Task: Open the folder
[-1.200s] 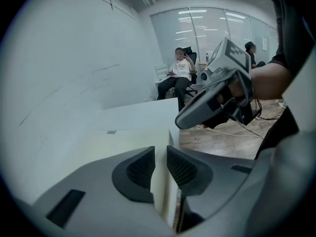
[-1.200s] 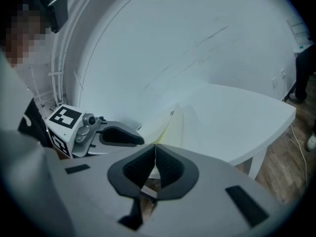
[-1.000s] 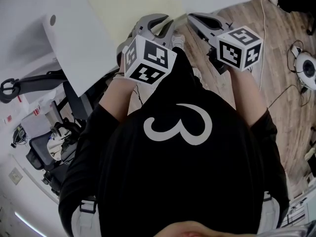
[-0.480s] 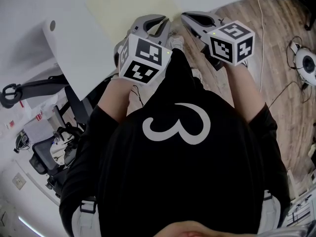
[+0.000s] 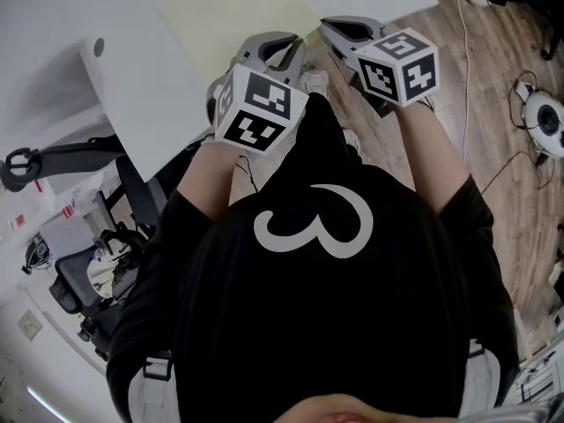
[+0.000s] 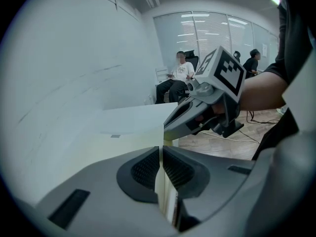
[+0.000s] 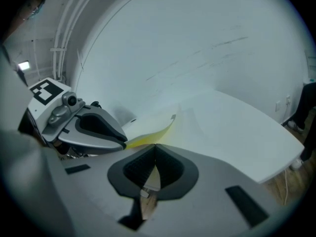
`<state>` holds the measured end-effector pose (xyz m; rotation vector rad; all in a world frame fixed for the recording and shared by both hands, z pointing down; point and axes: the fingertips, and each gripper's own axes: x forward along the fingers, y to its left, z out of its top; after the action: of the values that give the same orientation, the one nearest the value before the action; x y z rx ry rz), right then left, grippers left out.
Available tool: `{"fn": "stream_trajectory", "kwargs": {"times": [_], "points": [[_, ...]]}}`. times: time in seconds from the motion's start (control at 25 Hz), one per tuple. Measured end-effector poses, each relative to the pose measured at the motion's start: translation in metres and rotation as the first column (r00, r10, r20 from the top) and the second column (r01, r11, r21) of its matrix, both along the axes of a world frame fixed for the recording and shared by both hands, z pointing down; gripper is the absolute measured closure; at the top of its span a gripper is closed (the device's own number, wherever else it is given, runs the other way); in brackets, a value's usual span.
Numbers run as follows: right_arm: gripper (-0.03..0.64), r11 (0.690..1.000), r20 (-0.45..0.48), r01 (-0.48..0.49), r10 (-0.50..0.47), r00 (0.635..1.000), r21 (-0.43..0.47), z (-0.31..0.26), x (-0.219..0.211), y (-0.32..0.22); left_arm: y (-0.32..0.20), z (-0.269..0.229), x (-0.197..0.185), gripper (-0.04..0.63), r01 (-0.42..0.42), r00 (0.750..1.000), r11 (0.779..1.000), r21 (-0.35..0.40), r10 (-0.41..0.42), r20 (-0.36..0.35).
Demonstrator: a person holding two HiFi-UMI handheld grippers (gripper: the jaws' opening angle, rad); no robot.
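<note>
A pale yellow folder (image 5: 233, 16) lies on the white table (image 5: 132, 86), its near corner at the table's edge. My left gripper (image 5: 296, 40) is at that corner. In the left gripper view its jaws (image 6: 161, 154) have just been closing and now pinch a thin pale sheet edge of the folder (image 6: 123, 144). My right gripper (image 5: 328, 26) sits right beside it, tip to tip. In the right gripper view its pads (image 7: 154, 154) are shut on another pale sheet edge, and the yellow cover (image 7: 150, 130) curls up slightly beside the left gripper (image 7: 123, 142).
The table edge (image 7: 256, 167) drops to a wood floor with cables (image 5: 493, 148) and a round device (image 5: 546, 122). An office chair (image 5: 88, 271) stands at the left. A person (image 6: 178, 78) sits at the back of the room.
The right gripper has drifted a little left and up toward the folder's corner and rolled slightly. The left gripper has hardly moved.
</note>
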<state>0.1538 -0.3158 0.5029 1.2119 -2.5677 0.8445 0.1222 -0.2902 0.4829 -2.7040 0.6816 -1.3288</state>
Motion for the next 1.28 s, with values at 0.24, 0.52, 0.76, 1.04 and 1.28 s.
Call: {"fn": "stream_trajectory", "kwargs": {"times": [0.24, 0.52, 0.76, 1.04, 1.28], "points": [[0.592, 0.999, -0.074, 0.035, -0.033, 0.997, 0.025, 0.008, -0.008, 0.001, 0.0, -0.002, -0.007, 0.565, 0.008, 1.0, 1.0, 0.005, -0.008, -0.005], [0.594, 0.996, -0.158, 0.063, -0.054, 0.986, 0.055, 0.009, -0.008, 0.004, 0.0, -0.005, -0.007, 0.569, 0.013, 1.0, 1.0, 0.02, -0.013, -0.017], [0.594, 0.996, -0.155, 0.063, -0.053, 0.986, 0.056, 0.009, -0.014, 0.002, -0.004, -0.011, -0.014, 0.572, 0.03, 0.999, 0.999, 0.025, -0.03, -0.035], [0.594, 0.996, -0.191, 0.07, -0.059, 0.98, 0.049, 0.01, -0.014, 0.004, -0.003, -0.015, -0.017, 0.572, 0.048, 0.997, 0.999, 0.02, -0.047, -0.066], [0.594, 0.997, -0.197, 0.073, -0.067, 0.978, 0.023, 0.009, -0.018, 0.002, -0.008, -0.023, -0.021, 0.574, 0.067, 0.994, 0.997, 0.028, -0.064, -0.088]]}}
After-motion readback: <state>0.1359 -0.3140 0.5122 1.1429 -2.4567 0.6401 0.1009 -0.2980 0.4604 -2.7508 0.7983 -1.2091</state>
